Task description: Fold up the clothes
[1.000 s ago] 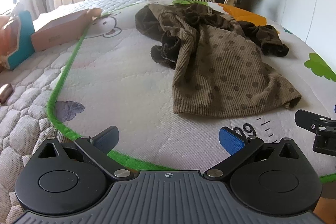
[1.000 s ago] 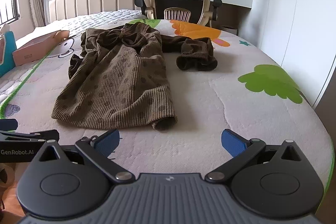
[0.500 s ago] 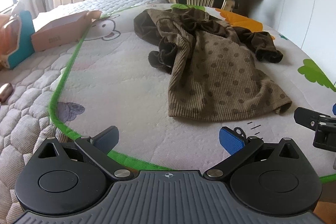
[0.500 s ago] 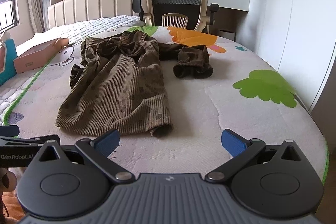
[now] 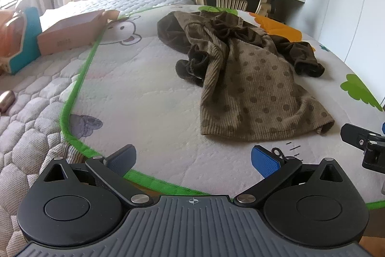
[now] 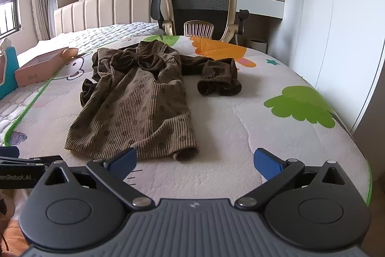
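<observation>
Bedroom setting: a white quilted play mat (image 6: pixel 216 136) with cartoon prints and a green border lies over a bed, with a padded headboard (image 6: pixel 108 9) and a mesh office chair (image 6: pixel 199 4) at its far end.

Task item — a brown ribbed garment (image 6: pixel 137 107) with dark dots — lies crumpled on the mat, not folded. Its hem is the edge nearest both grippers; its bunched neckline points toward the chair. One dark brown sleeve (image 6: pixel 216 78) extends from the garment toward the green tree print (image 6: pixel 300 107) and ends in a rumpled cuff. A second dark cuff sits bunched against the garment's opposite side.

Left gripper (image 5: pixel 192 160): blue pads spread wide apart, holding nothing, positioned over the mat's green border, short of the garment's hem.

Right gripper (image 6: pixel 195 160): blue pads likewise spread wide, holding nothing — its left pad (image 6: pixel 122 159) overlaps the hem in view; contact cannot be confirmed.

Beyond the garment, off the mat's border, rests a pink cardboard box (image 5: pixel 74 33).
</observation>
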The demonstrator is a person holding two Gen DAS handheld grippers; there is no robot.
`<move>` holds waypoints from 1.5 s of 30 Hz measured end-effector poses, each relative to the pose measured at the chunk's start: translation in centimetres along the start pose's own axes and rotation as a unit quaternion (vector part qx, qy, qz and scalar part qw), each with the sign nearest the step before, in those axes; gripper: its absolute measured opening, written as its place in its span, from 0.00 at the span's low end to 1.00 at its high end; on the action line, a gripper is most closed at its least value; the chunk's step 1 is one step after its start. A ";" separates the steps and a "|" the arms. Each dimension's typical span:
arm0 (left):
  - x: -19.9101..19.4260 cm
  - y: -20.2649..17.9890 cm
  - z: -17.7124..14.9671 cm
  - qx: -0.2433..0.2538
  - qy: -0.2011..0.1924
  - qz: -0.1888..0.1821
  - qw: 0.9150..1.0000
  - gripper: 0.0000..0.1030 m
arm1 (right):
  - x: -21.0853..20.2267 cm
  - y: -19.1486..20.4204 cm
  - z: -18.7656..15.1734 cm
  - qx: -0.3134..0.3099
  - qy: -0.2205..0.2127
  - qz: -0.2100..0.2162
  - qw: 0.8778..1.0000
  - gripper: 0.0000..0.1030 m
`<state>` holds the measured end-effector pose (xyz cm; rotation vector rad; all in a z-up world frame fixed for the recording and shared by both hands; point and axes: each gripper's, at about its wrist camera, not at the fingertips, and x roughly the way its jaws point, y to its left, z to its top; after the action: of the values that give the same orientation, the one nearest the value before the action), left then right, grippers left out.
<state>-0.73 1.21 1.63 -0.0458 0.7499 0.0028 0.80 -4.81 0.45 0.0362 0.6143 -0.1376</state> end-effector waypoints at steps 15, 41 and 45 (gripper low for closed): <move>0.1 -0.1 0.4 0.008 0.001 0.010 1.000 1.00 | 0.7 -1.2 -0.1 0.024 -0.003 0.005 1.000 1.00; 1.1 0.3 1.6 0.011 0.020 -0.013 1.000 1.00 | 3.3 -1.5 0.6 0.005 0.017 0.046 0.999 1.00; 1.8 0.4 2.0 -0.008 0.023 -0.011 1.000 1.00 | 4.3 -2.3 0.6 0.007 0.024 0.053 0.998 1.00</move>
<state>1.97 1.65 1.83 -0.0694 0.7955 -0.0129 4.32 -7.60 -1.48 0.0855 0.6576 -0.0381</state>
